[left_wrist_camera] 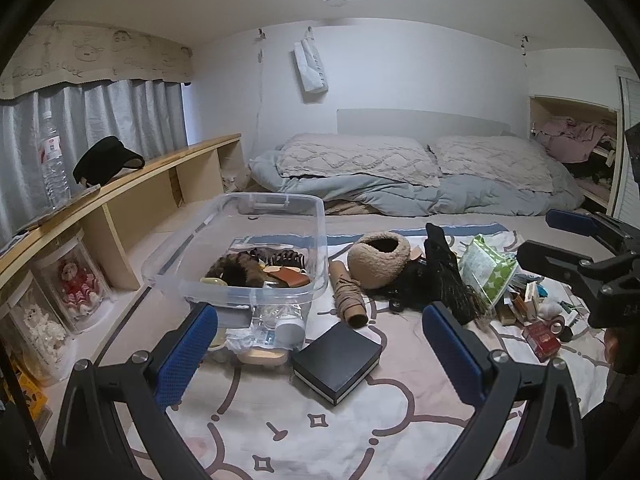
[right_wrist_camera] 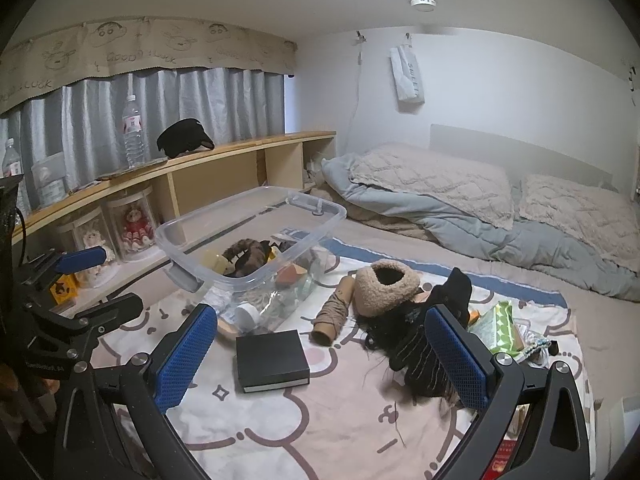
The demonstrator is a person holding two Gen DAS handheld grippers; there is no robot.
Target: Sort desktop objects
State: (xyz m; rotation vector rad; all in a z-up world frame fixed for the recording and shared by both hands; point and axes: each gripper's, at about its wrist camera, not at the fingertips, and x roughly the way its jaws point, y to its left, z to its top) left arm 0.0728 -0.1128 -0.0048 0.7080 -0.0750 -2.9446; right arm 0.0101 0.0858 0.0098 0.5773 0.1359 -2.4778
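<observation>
Desktop things, scattered on a cartoon-print blanket (left_wrist_camera: pixel 360 432) on the bed, none picked up. Left gripper (left_wrist_camera: pixel 316 348) spread wide with nothing between its blue pads (left_wrist_camera: pixel 186 354), hanging above the blanket just in front of the clear bin (left_wrist_camera: pixel 240 240). Right gripper (right_wrist_camera: pixel 320 352) spread wide too, nothing held, blue pads (right_wrist_camera: pixel 456 352) up over the blanket.

Black box (right_wrist_camera: pixel 272 358) flat on the blanket, just in front of the clear bin and between the right gripper's two fingers in its own view. Brown twine roll (right_wrist_camera: pixel 332 312) lying on its side to the right of the bin, touching the fuzzy tan hat (right_wrist_camera: pixel 386 286). Black fringed cloth (right_wrist_camera: pixel 432 340) in a heap beside the hat, farther from the bin. Green patterned packet (left_wrist_camera: pixel 486 270) beyond the cloth, then a messy pile of small bits and a red box (left_wrist_camera: pixel 540 340) — farthest from the bin.

Inside the bin: brown furry thing (left_wrist_camera: pixel 240 270), a dark hair claw, a tan pouch, a white cap and clear wrappers lower down — hard to tell apart.

Behind the bin, a wooden shelf (right_wrist_camera: pixel 224 152) with a water bottle (right_wrist_camera: pixel 134 136) and a black visor (right_wrist_camera: pixel 184 138) on top, dolls in clear tubs below. Past the bin, grey pillows (left_wrist_camera: pixel 356 160) and a blue quilt.
</observation>
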